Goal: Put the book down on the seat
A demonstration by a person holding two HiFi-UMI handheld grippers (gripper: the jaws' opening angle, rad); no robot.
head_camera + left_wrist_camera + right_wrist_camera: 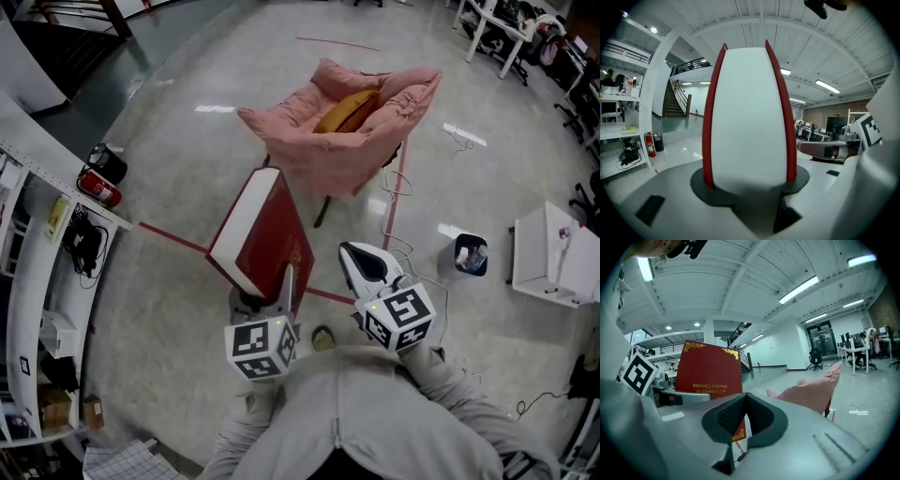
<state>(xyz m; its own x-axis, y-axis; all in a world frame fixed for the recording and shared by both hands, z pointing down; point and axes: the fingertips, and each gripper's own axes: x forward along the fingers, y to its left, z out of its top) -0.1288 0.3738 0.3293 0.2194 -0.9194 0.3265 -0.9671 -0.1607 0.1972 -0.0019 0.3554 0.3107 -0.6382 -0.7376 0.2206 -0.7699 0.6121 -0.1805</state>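
Currently: left hand-held gripper [270, 298] is clenched on the book [267, 230]. In the left gripper view the book [750, 117] stands straight out from between the jaws. White page edges face the camera, a red cover runs down each side, and both jaws press against the covers. From the head view the book is thick and red and tilts up and away from this hand-held gripper. It is off the floor [187, 169] and touches nothing else.

Right hand-held gripper [364, 262] sits just to the right of the left one, beside the book but apart from it. Its own view shows the dark pads [761, 416] meeting at the tips with nothing between them: clenched, empty. In that view the book [708, 366] stands to the left of the jaws, its front cover with gold corner ornaments and gold lettering turned toward the camera.

Chair [281, 131]: pink, padded, ahead of both hand-held grippers and well apart from the book. An orange-yellow cushion [349, 111] lies on its seat. The same chair [815, 390] shows ahead and to the right of the right jaws.

Surroundings: red tape line [173, 239] on the floor passes under the book. A fire extinguisher [98, 189] lies far to the left of the left hand-held gripper, near a white shelf [37, 244].
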